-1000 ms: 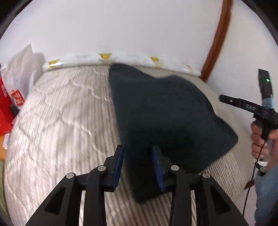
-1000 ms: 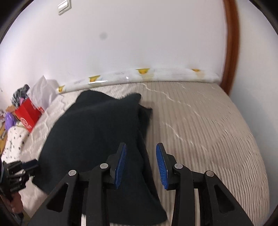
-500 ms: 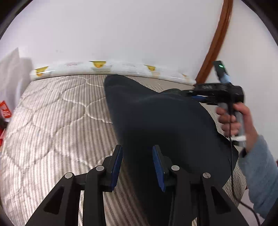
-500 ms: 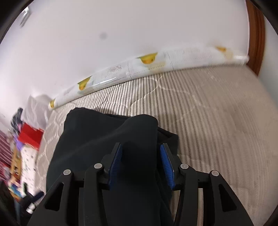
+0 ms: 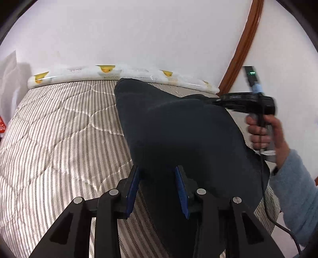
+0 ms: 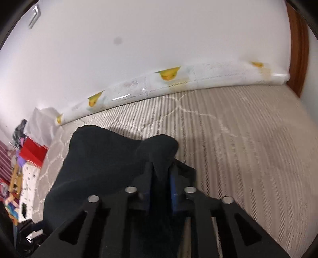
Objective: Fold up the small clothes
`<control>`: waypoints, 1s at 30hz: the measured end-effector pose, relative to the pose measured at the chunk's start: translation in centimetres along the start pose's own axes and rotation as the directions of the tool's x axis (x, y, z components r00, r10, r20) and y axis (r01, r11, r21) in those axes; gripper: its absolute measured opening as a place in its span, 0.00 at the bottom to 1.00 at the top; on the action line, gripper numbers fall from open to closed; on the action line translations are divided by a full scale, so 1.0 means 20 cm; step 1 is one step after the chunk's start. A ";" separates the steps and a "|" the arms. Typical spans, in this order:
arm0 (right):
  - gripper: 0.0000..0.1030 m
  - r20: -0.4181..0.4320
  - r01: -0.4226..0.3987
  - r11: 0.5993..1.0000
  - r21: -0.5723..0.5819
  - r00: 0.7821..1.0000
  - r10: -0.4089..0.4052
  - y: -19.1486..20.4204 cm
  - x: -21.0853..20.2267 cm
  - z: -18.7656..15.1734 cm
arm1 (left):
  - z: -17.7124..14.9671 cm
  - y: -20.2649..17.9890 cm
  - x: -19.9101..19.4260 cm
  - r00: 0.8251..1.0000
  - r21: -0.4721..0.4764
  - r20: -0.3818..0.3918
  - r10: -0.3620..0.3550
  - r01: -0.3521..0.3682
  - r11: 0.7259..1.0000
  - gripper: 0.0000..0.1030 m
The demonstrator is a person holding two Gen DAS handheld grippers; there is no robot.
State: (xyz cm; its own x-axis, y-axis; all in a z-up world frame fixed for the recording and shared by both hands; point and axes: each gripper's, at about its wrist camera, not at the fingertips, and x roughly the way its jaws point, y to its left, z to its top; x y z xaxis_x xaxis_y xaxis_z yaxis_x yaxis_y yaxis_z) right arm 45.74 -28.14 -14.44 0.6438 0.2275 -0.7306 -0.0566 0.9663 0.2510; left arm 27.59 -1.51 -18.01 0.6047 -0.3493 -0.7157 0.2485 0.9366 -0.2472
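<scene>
- Dark garment [image 5: 178,127], near-black with a fleecy look, lies spread on a bed; the striped quilted mattress [image 5: 59,139] is bare around it.
- Left gripper [image 5: 158,186]: jaws stand narrow, blue pads on either side of the garment's near edge. Cloth sits between them, but a gap shows at each pad, so no pinch is visible.
- Right gripper [image 6: 161,186]: jaws closing on a raised fold of the garment [image 6: 111,164]; in the right wrist view the cloth fills the slot between the blue pads and bunches up just beyond them.
- In the left wrist view the right gripper [image 5: 216,102] meets the garment's far right corner, which is lifted off the mattress. The right hand [image 5: 264,133] wraps the handle; a grey-blue sleeve [image 5: 294,190] and a black cable [image 5: 278,222] trail below it.
- A long white roll with yellow motifs [image 5: 123,74] lies along the head of the mattress against the white wall [image 5: 139,35]. Brown wooden trim [image 5: 244,45] runs up the wall at right.
- Left of the bed: a red box [image 6: 33,154], white paper or a bag [image 6: 41,123], and mixed coloured items; too blurred to tell what holds what.
- A wall switch plate [image 6: 35,12] shows at upper left, right wrist view.
</scene>
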 end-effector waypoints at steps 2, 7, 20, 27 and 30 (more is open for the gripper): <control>0.28 0.026 0.013 1.000 -0.002 1.000 -0.013 -0.01 -0.12 -0.05 | -0.02 -0.01 -0.03 1.000 -0.003 0.002 0.008 -0.008 1.000 0.34; 0.46 -0.013 -0.023 0.999 -0.046 1.000 0.022 0.02 -0.28 -0.27 | -0.05 -0.04 -0.08 0.999 -0.008 0.009 0.041 -0.041 0.999 0.33; 0.06 0.033 -0.041 0.999 -0.016 0.999 0.042 -0.07 -0.32 -0.43 | -0.16 -0.08 -0.19 0.990 -0.031 -0.005 0.138 -0.138 0.990 0.33; 0.10 0.082 0.051 0.998 0.037 0.995 -0.054 -0.05 -0.51 -0.57 | -0.18 -0.08 -0.21 0.987 -0.059 0.006 0.162 -0.161 0.985 0.33; 0.18 0.124 0.055 0.998 -0.041 0.991 -0.050 0.07 -0.62 -0.69 | -0.18 -0.09 -0.20 0.984 -0.072 0.008 0.178 -0.177 0.982 0.33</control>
State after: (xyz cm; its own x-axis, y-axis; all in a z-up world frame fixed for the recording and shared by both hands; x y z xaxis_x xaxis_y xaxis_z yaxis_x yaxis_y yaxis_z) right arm 27.15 -27.91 -13.79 0.7356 0.1624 -0.6577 -0.0521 0.9815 0.1840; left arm 21.91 -1.63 -17.04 0.6450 -0.1771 -0.7434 0.0820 0.9832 -0.1631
